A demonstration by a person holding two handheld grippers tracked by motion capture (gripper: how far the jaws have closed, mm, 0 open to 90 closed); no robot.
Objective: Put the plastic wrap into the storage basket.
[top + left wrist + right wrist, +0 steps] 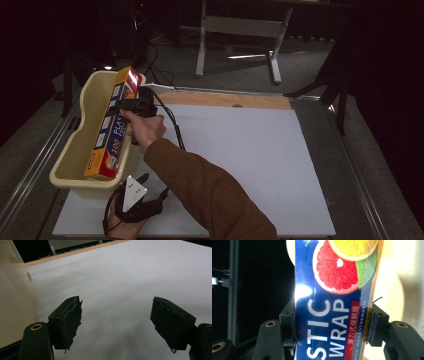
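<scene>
My right gripper point(332, 325) clamps the plastic wrap box point(111, 125), lower end hidden in cream tub point(80, 130); left gripper point(116, 325) gapes empty, frame bottom.

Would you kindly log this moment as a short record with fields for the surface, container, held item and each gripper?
surface: white table top
container: cream plastic tub at the table's left edge
held item: plastic wrap box, tilted, lower end inside the tub
right gripper: shut on the box's sides
left gripper: open, near the table's front edge
</scene>
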